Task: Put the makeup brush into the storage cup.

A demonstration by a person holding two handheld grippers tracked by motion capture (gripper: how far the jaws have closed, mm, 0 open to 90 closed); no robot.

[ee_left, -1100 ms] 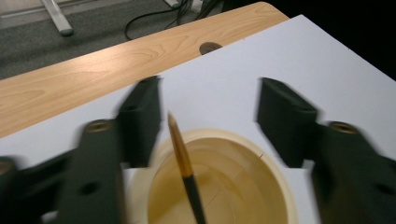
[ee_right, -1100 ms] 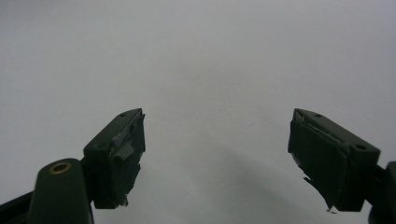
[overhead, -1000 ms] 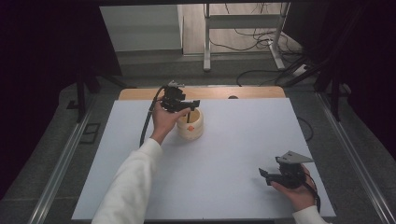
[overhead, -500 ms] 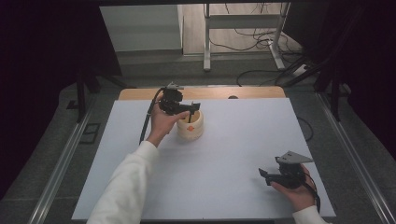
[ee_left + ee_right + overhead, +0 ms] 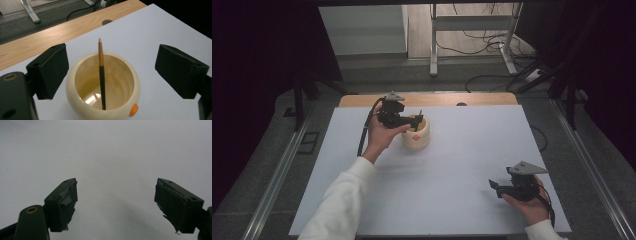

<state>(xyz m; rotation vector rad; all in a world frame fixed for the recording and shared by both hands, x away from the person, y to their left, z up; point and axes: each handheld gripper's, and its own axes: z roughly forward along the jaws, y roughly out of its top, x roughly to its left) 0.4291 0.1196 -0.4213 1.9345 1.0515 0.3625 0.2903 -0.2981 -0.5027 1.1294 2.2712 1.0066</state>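
Cream round ceramic cup, upright black-and-tan pencil inside; left gripper released, jaws just opened, straddling it; right gripper released over white tabletop.

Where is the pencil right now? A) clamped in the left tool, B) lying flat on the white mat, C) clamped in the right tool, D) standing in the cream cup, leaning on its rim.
D: in the left gripper view the pencil stands inside the cream cup, tip up against the rim, with the left tool open either side of it, pads clear.
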